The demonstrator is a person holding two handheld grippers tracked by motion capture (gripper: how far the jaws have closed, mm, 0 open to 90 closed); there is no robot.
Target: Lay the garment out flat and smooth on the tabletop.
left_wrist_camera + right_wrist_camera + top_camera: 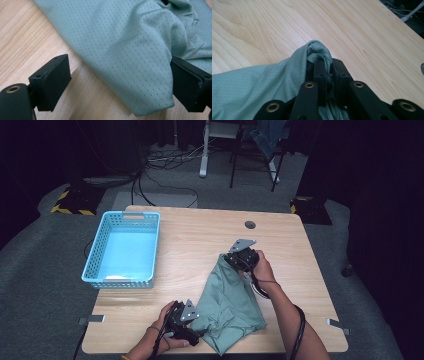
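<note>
**Green garment stretched between two grippers on the desk**

Dark floor, trailing cables and chair legs surround a pale wooden desk (200, 245) with a round cable hole near its far edge. On the desk lies a sage-green perforated mesh garment (230, 305), bunched and drawn into a long shape whose axis runs from the near edge, by the person's left hand, up and away toward the right hand. A light blue plastic slotted basket (125, 247) sits well apart at the far left of the desk.

The right gripper (327, 67) has its jaws together, clamped on a gathered fold at the garment's far end — the cloth bulges out just beyond the tips. The left gripper (120, 82) rests at the garment's near end with its jaws wide apart; a rounded fold of the mesh lies between them, touching the right-hand pad, or very nearly so, yet not pinched.

What matters for the next move, by my reading, is that the loose near end already sits inside the left jaws — closing them would seize it, and the garment would then be held at both ends of its long axis.
</note>
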